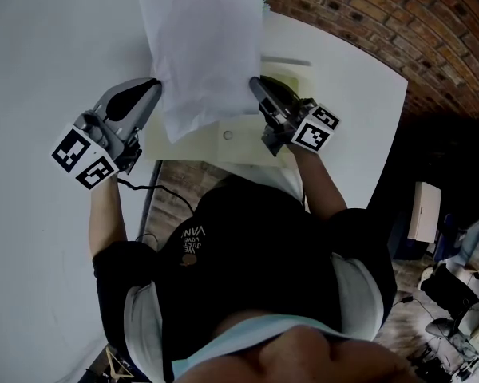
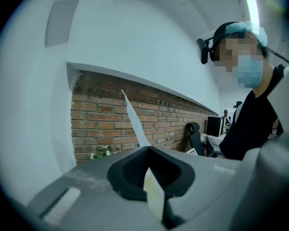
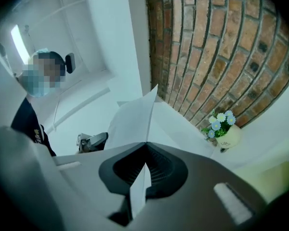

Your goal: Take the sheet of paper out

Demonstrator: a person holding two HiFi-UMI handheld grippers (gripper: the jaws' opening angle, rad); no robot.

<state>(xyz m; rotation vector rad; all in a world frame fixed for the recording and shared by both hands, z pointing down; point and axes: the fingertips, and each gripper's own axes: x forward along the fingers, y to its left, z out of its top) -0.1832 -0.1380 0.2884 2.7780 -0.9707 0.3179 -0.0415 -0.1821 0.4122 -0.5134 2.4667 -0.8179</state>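
Observation:
A white sheet of paper [image 1: 203, 46] is held up over the white table [image 1: 343, 78], pinched at both side edges. My left gripper [image 1: 153, 86] is shut on its left edge; in the left gripper view the thin sheet [image 2: 135, 124] rises edge-on out of the closed left gripper [image 2: 149, 150]. My right gripper [image 1: 255, 82] is shut on the right edge; in the right gripper view the paper [image 3: 132, 119] fans up from the closed right gripper [image 3: 145, 146]. A pale yellow folder [image 1: 247, 138] lies flat on the table beneath the sheet's lower edge.
A brick wall [image 1: 367, 14] runs behind the table at the right. A small pot of flowers [image 3: 226, 131] stands on the table by the wall. The table's right edge [image 1: 395, 118] drops off to a dark floor with office clutter.

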